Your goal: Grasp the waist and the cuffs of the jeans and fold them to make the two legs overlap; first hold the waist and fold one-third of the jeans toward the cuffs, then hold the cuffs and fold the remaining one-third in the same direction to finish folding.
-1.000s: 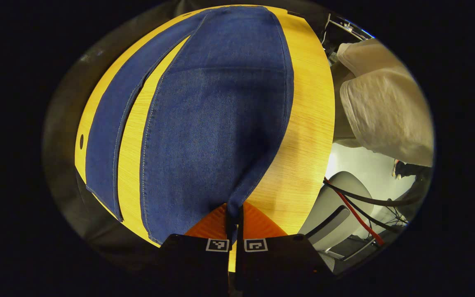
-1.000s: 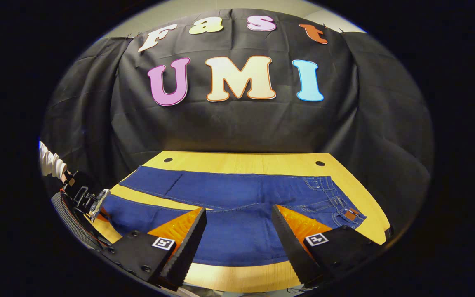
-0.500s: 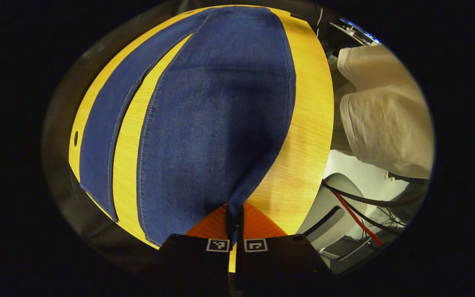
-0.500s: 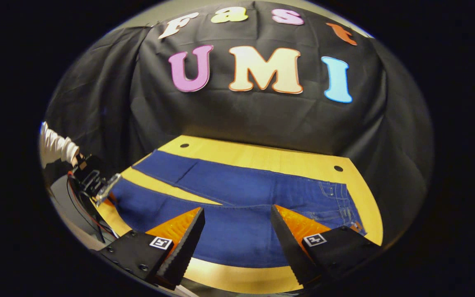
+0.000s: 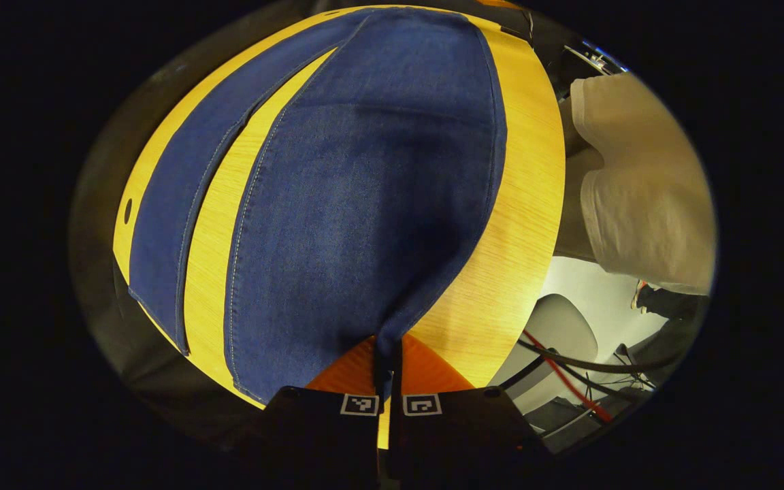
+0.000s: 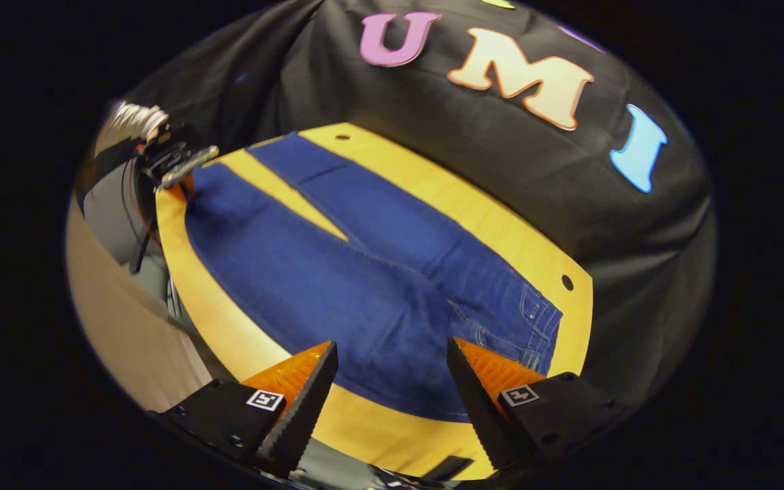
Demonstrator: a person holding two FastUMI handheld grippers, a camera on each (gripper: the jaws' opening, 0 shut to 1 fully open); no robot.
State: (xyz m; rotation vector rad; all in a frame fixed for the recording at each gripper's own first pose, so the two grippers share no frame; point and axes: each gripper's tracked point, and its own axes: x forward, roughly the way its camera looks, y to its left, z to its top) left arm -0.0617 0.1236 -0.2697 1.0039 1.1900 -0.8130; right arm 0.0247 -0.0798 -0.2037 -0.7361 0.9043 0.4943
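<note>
Moved: your right gripper (image 6: 386, 381) has swung toward the waist (image 6: 535, 327), jaws wide, empty. Left gripper (image 5: 386, 371) stays clamped on the near cuff (image 5: 385, 340). Jeans (image 6: 337, 272) lie flat ahead; legs not overlapped, every fold remaining.

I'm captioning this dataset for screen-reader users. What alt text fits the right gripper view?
The right gripper hovers open above the near edge of blue jeans spread flat on a yellow wooden table, legs apart. At the far cuff end, the left gripper pinches one leg.
</note>
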